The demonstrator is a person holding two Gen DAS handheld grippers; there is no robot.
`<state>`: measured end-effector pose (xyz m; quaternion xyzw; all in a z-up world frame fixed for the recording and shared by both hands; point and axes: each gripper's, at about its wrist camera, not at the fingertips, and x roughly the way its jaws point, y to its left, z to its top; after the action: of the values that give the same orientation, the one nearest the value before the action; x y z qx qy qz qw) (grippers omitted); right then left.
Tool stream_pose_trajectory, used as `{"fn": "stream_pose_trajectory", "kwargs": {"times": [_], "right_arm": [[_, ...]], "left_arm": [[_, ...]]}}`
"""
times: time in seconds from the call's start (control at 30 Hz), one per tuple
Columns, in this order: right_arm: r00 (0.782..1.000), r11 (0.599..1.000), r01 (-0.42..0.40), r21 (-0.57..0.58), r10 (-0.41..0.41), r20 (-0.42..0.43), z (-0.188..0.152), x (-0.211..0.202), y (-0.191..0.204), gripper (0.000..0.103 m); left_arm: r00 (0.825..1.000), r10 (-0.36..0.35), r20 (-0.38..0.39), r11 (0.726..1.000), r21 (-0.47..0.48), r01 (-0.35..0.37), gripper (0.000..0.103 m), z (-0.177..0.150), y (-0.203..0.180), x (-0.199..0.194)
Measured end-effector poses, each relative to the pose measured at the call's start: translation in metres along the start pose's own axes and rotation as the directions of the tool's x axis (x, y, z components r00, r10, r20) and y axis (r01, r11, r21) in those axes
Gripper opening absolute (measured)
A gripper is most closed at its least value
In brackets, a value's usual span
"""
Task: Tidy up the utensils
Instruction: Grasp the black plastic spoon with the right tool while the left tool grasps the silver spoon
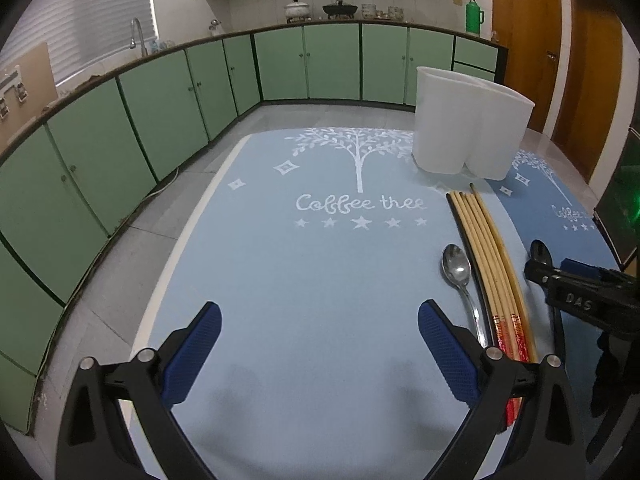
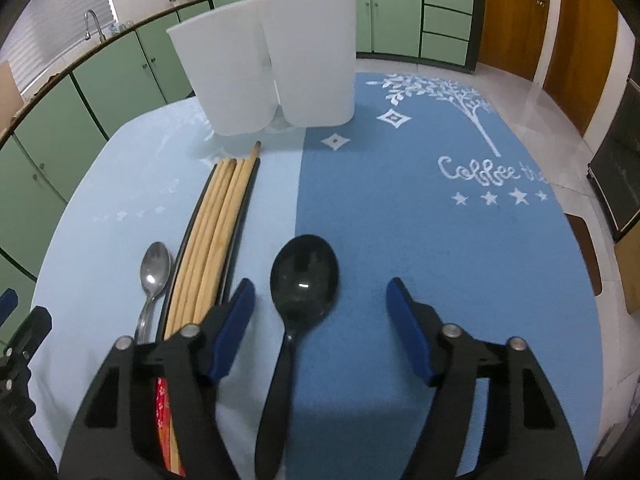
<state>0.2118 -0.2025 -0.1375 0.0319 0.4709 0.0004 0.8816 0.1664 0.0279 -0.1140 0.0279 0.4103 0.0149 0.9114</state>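
Note:
A black plastic spoon (image 2: pixel 304 276) lies on the mats, its handle running back between the jaws of my right gripper (image 2: pixel 320 300). The blue pads stand apart from the handle on both sides, so that gripper is open. Left of it lie several wooden chopsticks (image 2: pixel 212 240) and a metal spoon (image 2: pixel 154 270). A white two-part utensil holder (image 2: pixel 264 60) stands upright at the far side. My left gripper (image 1: pixel 320 320) hovers open over the light blue mat (image 1: pixel 300 280) with nothing between its fingers. The metal spoon (image 1: pixel 456 268), chopsticks (image 1: pixel 488 248) and holder (image 1: pixel 468 128) lie to its right.
A darker blue mat (image 2: pixel 440 260) covers the right half of the table. The right gripper's black body (image 1: pixel 580 300) shows at the right edge of the left wrist view. Green cabinets (image 1: pixel 160 100) and a wooden door (image 1: pixel 560 60) surround the table.

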Motion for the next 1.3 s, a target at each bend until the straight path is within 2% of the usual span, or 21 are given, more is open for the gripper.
{"fn": "stream_pose_trajectory", "kwargs": {"times": [0.03, 0.17, 0.53, 0.87, 1.03, 1.17, 1.3], "right_arm": [[1.000, 1.000, 0.010, -0.006, -0.010, 0.003, 0.000, 0.000, 0.002, 0.058], [1.000, 1.000, 0.009, -0.003, -0.009, 0.011, 0.001, 0.004, 0.003, 0.034], [1.000, 0.998, 0.019, -0.055, -0.017, 0.026, 0.002, 0.003, -0.012, 0.034], [1.000, 0.999, 0.000, -0.044, 0.001, 0.025, 0.001, 0.000, -0.023, 0.034], [0.999, 0.996, 0.032, -0.081, -0.030, 0.031, 0.002, 0.002, -0.022, 0.034], [0.997, 0.993, 0.068, -0.100, -0.065, 0.037, 0.002, 0.003, -0.031, 0.034], [0.996, 0.992, 0.081, -0.101, -0.079, 0.030, 0.008, 0.004, -0.041, 0.035]], "left_arm": [[1.000, -0.004, -0.002, 1.000, 0.004, 0.004, 0.096, 0.001, -0.001, 0.001], [1.000, -0.017, -0.016, 1.000, 0.022, 0.017, 0.096, 0.006, -0.008, 0.008], [0.992, -0.093, -0.084, 0.989, 0.109, 0.102, 0.096, 0.009, -0.050, 0.032], [0.990, -0.039, -0.133, 0.985, 0.163, 0.061, 0.097, 0.009, -0.073, 0.060], [0.992, 0.008, -0.125, 0.989, 0.145, 0.010, 0.098, 0.013, -0.061, 0.065], [0.992, -0.004, -0.125, 0.993, 0.117, 0.019, 0.098, 0.014, -0.049, 0.067], [0.993, -0.029, -0.114, 0.992, 0.115, 0.043, 0.096, 0.020, -0.056, 0.062]]}}
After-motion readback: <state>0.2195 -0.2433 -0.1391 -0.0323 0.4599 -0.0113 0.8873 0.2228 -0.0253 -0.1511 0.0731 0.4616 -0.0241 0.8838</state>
